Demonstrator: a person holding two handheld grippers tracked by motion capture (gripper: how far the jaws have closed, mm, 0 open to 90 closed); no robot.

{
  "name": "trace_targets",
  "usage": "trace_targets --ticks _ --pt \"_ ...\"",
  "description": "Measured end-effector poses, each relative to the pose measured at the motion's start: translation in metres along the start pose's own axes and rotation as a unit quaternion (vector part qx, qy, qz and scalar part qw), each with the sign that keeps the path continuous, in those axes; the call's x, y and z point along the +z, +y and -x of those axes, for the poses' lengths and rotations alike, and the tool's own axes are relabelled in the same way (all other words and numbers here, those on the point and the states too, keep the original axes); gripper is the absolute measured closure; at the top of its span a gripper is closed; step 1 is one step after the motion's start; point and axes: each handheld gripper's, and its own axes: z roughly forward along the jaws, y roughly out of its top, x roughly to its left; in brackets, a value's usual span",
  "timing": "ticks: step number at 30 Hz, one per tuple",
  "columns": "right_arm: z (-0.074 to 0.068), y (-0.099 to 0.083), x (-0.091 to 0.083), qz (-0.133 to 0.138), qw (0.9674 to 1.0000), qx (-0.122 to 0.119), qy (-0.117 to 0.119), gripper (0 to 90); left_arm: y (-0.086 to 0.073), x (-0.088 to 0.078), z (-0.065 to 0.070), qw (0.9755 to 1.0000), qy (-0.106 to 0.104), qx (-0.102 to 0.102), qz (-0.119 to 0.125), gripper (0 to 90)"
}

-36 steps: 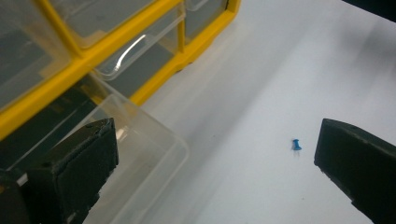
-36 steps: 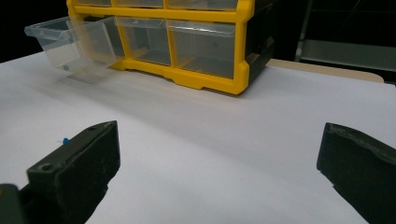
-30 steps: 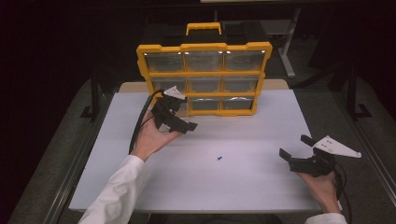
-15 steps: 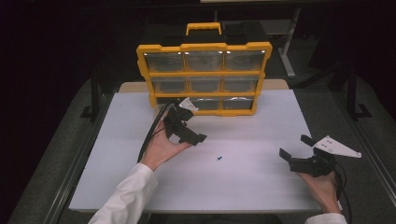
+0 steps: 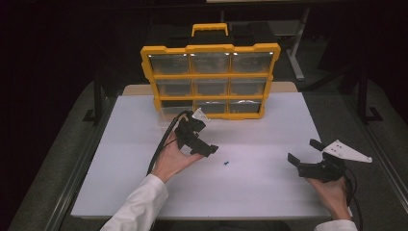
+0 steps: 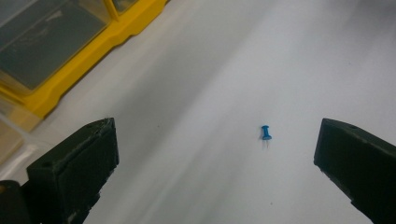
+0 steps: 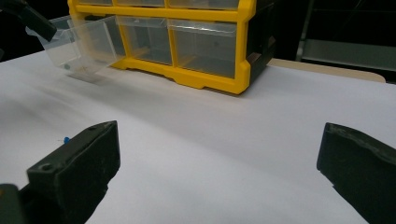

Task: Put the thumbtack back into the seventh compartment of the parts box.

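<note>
A tiny blue pushpin (image 5: 226, 163) lies on the white table (image 5: 269, 192), just right of my left gripper (image 5: 204, 144). Seen from the left gripper view, the pushpin (image 6: 266, 133) lies on its side between the wide-apart jaws of my left gripper (image 6: 215, 140), nearer the right one, with nothing held. My right gripper (image 5: 304, 151) rests near the table's right front, open and empty. In the right gripper view my right gripper (image 7: 219, 140) frames the bare table, and the pushpin (image 7: 66, 139) peeks out by the left jaw.
A yellow organizer (image 5: 209, 72) with clear drawers and a carry handle stands upright at the back of the table. Its bottom-left clear drawer (image 7: 84, 44) is pulled out onto the table. A black cable (image 5: 161, 144) trails from the left gripper.
My left gripper has moved right and toward the person, away from the organizer and close to the pushpin. The right gripper has stayed still.
</note>
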Motion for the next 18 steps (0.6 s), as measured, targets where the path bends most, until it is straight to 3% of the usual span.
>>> trace_targets --ticks 7,13,18 --pt "0.000 0.000 0.000 0.000 1.0000 0.000 0.000 0.0 -0.002 0.010 0.007 0.9999 0.002 0.003 -0.010 0.0" --pt "0.000 0.000 0.000 0.001 1.0000 0.000 0.000 0.0 -0.004 0.025 0.017 0.9998 -0.016 -0.004 -0.012 6.6" --pt "0.000 0.000 0.000 0.001 1.0000 0.000 0.000 0.0 -0.004 0.039 0.024 0.9995 -0.026 0.005 -0.015 9.7"
